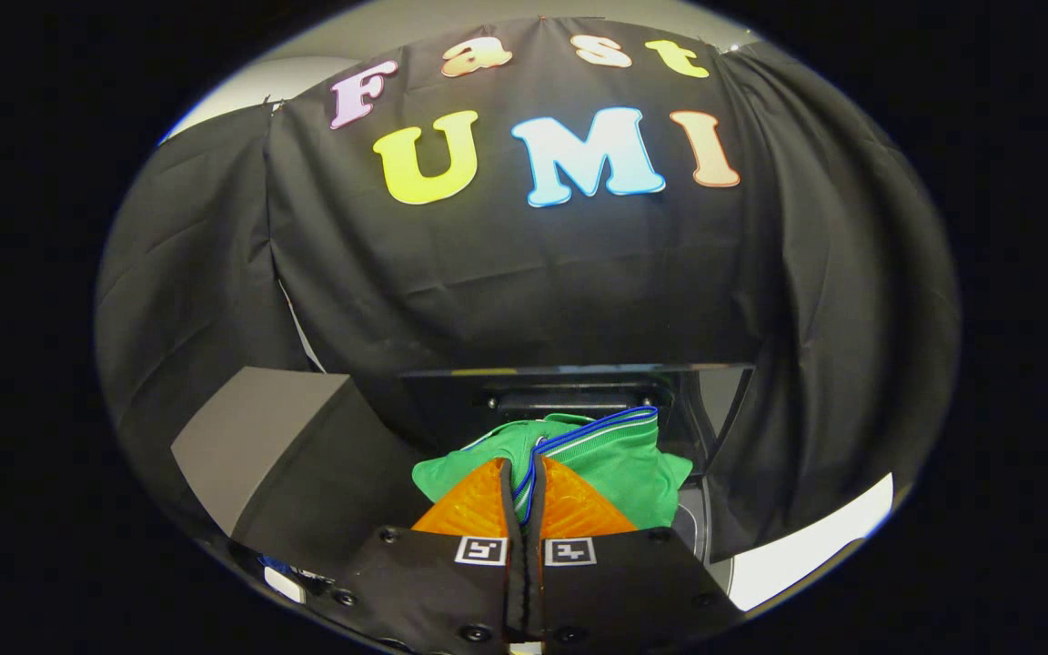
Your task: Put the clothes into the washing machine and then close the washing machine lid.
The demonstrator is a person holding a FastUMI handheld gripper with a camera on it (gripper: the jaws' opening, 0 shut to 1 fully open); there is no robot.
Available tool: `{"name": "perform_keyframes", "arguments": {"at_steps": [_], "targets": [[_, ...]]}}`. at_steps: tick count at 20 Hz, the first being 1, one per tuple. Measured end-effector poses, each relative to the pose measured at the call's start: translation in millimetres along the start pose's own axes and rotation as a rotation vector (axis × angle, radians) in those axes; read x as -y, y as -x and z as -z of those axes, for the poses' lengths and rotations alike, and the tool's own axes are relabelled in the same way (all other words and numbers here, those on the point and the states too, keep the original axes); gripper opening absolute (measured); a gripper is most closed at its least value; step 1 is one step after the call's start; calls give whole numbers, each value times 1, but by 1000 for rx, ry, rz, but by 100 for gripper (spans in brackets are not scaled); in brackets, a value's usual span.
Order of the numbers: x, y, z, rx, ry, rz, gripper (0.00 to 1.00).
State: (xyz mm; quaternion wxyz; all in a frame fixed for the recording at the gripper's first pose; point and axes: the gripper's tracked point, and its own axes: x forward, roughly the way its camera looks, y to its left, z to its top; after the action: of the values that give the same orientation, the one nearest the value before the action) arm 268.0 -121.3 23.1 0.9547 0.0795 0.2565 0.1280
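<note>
The gripper (524,491) has its two fingers pressed together on a fold of the garment (615,455), whose trimmed edge runs down into the narrow slit between them. Most of the garment bunches just ahead of the fingers and spreads to their right. Directly behind the garment stands the raised washing machine lid (579,375). Left of the garment sits a box (256,446). The cloth wall (524,282) hangs behind the lid.

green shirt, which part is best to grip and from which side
The striped collar edge, from the near side, as now: the gripper is shut on the green shirt at that blue-and-white band. The folded trim is thicker than the loose cloth, so it likely slips less while the rest hangs before the dark washing machine lid.
</note>
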Motion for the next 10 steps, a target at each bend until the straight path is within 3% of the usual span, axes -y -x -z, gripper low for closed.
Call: {"name": "perform_keyframes", "arguments": {"at_steps": [10], "targets": [[23, -51, 78, -162, -21, 52, 1]]}}
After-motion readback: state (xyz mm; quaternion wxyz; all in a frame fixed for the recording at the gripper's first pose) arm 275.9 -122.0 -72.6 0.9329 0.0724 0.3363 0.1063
